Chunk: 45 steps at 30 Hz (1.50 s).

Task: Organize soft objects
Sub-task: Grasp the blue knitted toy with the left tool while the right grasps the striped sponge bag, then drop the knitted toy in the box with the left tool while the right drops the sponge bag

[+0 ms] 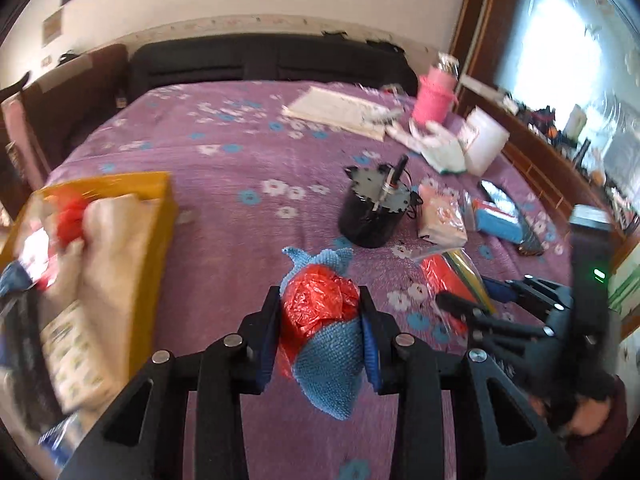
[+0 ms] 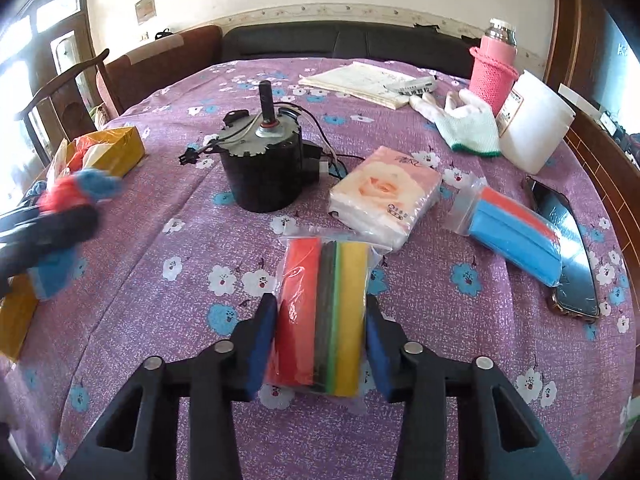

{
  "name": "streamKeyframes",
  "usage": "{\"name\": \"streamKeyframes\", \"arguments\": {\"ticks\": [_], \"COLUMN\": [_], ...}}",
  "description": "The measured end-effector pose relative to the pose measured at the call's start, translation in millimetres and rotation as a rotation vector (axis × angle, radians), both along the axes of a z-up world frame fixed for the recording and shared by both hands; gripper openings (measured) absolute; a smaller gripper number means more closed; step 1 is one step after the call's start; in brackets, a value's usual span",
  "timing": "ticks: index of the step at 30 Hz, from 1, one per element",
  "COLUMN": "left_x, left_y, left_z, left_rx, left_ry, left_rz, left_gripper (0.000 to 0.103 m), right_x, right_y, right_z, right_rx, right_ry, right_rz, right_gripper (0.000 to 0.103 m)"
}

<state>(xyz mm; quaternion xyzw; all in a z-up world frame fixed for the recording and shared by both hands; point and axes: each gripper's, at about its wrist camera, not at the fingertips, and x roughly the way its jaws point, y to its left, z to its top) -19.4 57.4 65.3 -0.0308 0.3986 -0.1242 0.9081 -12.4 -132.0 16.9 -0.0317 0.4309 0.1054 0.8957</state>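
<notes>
Left gripper (image 1: 320, 320) is clamping a blue knitted pouch (image 1: 332, 376) stuffed with red plastic, beside the yellow box (image 1: 156, 216); right gripper (image 2: 320, 332) is clamping a bagged sponge pack (image 2: 324, 316) lying on the purple floral cloth (image 2: 160, 280), near the tissue pack (image 2: 384, 196) and black motor (image 2: 264, 164).

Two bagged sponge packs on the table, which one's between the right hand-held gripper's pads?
The red/green/yellow sponge pack, sitting between the right hand-held gripper pads. The blue/orange sponge pack lies apart to the right, beside the phone.
</notes>
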Motion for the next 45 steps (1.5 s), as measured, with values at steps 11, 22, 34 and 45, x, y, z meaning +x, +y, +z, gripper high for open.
{"name": "streamKeyframes", "arguments": {"ticks": [11,22,34,45], "left_x": [-74.0,-97.9,-104.9,-104.5], "left_y": [67.7,108.8,128.8,169.7], "left_z": [37.4,38.6,32.5,11.2], "left_rx": [0.032,0.024,0.040,0.000], "left_ry": [-0.134,-0.151,-0.149,-0.094], "left_rz": [0.164,0.233,0.279,0.336], "left_gripper": [0.034,0.034,0.034,0.035], "right_x": [-7.5,-53.8,-64.3,-61.2], "right_y": [-9.9,22.3,104.6,165.0], "right_z": [4.6,57.8,80.2,83.9], "right_rx": [0.007,0.044,0.059,0.040], "right_ry": [-0.028,-0.117,-0.130,-0.123], "right_rz": [-0.074,-0.028,0.148,0.246], "right_gripper": [0.039,0.040,0.040,0.040]}}
